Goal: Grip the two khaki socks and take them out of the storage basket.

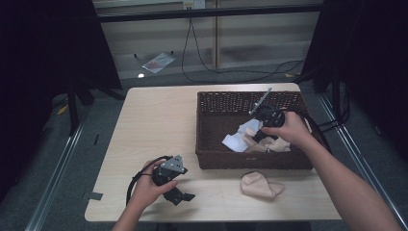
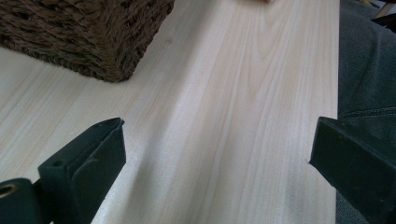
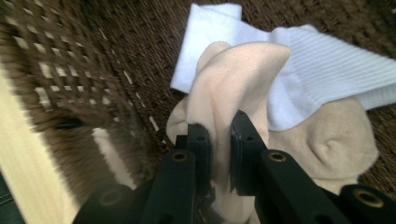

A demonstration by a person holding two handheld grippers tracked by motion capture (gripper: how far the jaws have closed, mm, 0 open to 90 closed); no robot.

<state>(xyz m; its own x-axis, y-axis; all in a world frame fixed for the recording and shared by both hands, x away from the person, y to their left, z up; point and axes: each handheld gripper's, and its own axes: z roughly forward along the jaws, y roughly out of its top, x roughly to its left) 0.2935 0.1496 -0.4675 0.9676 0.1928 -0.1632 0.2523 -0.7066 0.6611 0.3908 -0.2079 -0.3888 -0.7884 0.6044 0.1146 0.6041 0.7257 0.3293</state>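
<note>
A: High view first. The right gripper (image 1: 258, 134) is down inside the brown wicker basket (image 1: 211, 126), on the right half of the light wooden table (image 1: 159, 130). Under it lies a small heap: a beige sock (image 1: 279, 144) and a white sock (image 1: 236, 139).

B: And the left gripper (image 1: 185, 197)?

A: Near the front edge of the table, left of the basket, resting just above the wood in the person's left hand (image 1: 146, 187). Another beige sock (image 1: 260, 185) lies on the table just outside the basket's front wall.

B: Over to the left gripper view.

A: Both black jaws stand wide apart, released, with bare table (image 2: 224, 116) between them. A corner of the basket (image 2: 102, 37) sits up ahead on the left, well apart from the jaws.

B: Right gripper view now.

A: Here's the grip. The right gripper (image 3: 222, 140) has its jaws clenched on a raised fold of the beige sock (image 3: 243, 70), cloth pinched between the two pads. The sock peaks up above the jaws, its bulk spreading to the right on the basket floor (image 3: 140, 37).

B: The white one?

A: The white sock (image 3: 327, 70) lies behind the beige sock and touches it, ribbed cuff stretching right, not in the jaws. The basket's woven wall is a blur on the left.
</note>
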